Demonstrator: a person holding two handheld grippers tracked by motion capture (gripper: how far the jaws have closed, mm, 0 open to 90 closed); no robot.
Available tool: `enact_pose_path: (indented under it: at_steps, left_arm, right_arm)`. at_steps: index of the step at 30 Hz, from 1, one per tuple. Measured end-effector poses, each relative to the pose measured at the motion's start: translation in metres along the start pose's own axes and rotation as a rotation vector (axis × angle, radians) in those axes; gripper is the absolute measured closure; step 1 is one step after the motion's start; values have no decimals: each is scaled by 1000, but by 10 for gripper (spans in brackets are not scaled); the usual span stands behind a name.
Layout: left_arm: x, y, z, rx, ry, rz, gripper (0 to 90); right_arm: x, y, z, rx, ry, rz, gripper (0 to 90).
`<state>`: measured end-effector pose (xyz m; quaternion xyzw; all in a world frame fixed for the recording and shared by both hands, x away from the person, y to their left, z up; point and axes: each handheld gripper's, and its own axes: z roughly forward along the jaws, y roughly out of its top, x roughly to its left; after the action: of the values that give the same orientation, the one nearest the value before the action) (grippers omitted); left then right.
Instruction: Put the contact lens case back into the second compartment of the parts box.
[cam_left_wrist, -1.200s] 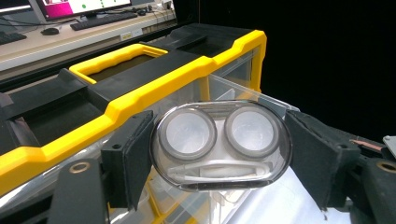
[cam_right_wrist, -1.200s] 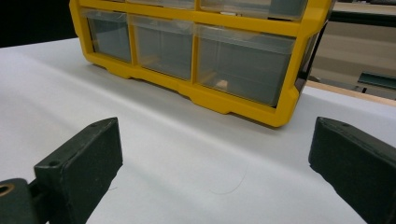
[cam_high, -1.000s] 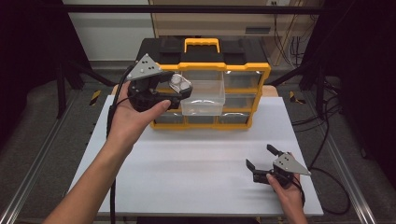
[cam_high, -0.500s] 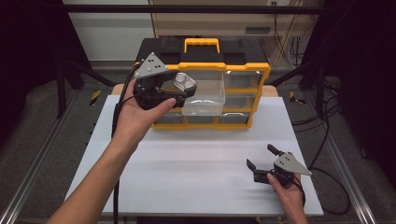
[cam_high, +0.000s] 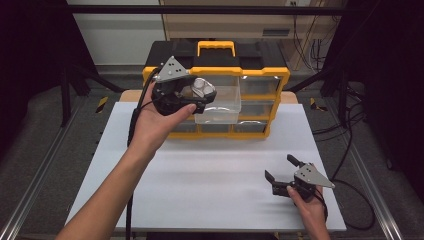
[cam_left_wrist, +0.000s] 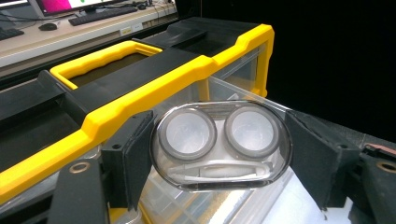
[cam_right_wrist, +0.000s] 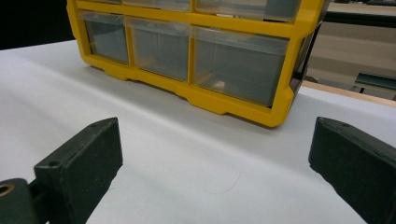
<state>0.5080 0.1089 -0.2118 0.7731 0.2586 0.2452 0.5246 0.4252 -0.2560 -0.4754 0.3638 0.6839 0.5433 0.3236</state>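
Note:
My left gripper (cam_high: 202, 92) is shut on a clear oval contact lens case (cam_left_wrist: 219, 144) with two round wells and a small white tweezer inside. It holds the case (cam_high: 201, 88) over the pulled-out clear drawer (cam_high: 220, 105) of a yellow and black drawer organizer (cam_high: 260, 75). Seen from the left gripper view, the drawer's clear wall (cam_left_wrist: 238, 93) lies just beyond the case. My right gripper (cam_high: 284, 172) rests open on the white table (cam_high: 200, 175) at the front right, with nothing between its jaws. In the right gripper view, the organizer (cam_right_wrist: 205, 100) stands ahead across bare table.
The organizer has several closed clear drawers (cam_right_wrist: 238, 70) and a yellow carry handle (cam_high: 216, 47) on top. A black cable (cam_high: 134, 115) trails from my left gripper down past the forearm. Metal rails (cam_high: 35, 185) run along both table sides.
My left gripper has carried the lens case a little to the right and forward, so it now sits over the open drawer. The right gripper has stayed put.

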Motion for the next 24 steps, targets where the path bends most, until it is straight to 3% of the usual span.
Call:
enact_pose_path:
  at_steps: [15, 24]
  left_arm:
    - [2, -2, 15, 4, 20, -37, 262]
    - [1, 2, 18, 10, 31, -28, 262]
  right_arm:
    - [0, 0, 0, -3, 4, -1, 32]
    - [0, 0, 0, 0, 8, 1, 32]
